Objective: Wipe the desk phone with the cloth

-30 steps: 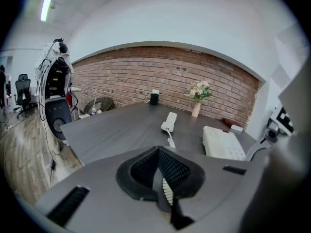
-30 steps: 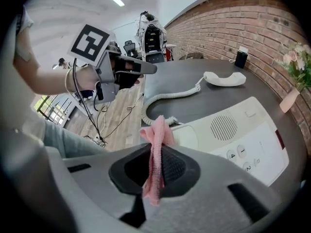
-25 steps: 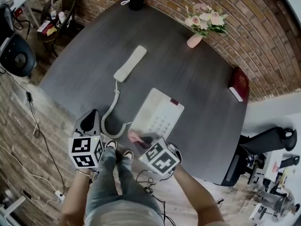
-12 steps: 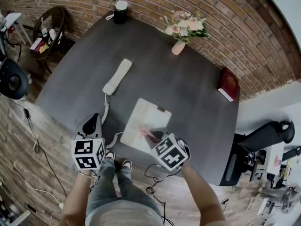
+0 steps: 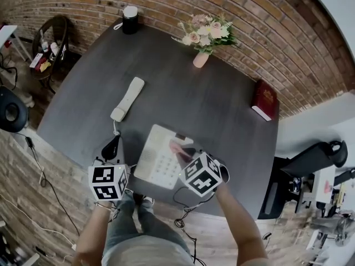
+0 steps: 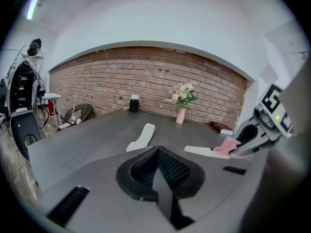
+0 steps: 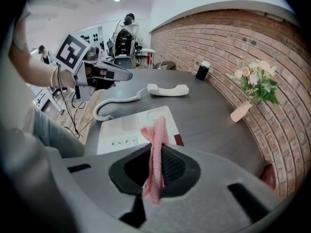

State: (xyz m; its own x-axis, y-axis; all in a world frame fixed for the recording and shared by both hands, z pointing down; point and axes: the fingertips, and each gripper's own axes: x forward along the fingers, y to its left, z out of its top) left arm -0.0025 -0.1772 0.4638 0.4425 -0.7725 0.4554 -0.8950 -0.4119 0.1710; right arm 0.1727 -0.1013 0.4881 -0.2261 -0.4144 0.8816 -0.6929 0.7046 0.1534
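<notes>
Left tool: jaws closed together, nothing between them. It is held at the 6 o'clock edge of the dark worktop, just off the 9 o'clock side of the desk phone, pointing toward 12 o'clock.

Right tool: jaws clamped on the pink cloth. The cloth stands in a folded strip between the jaws, one end sticking out ahead of them and one trailing behind. This tool sits at the phone's 3 o'clock side, pointing toward 10 o'clock.

Cloth position: the free end lies over the phone's 1 o'clock corner. In the left gripper view it appears to rest on the phone's top face; contact not certain.

Desk phone: white base, flat on the worktop near the 6 o'clock edge, keypad up, between the two tools. The handset is off the cradle, lying on the worktop at 10 o'clock of the base and apart from it. The coiled cord runs from the handset back toward the base.

Other items on the worktop:
- pink vase with flowers, 12 o'clock, near the brick wall
- red book, 2 o'clock edge
- black cylinder with a white top, 11 o'clock, far edge
</notes>
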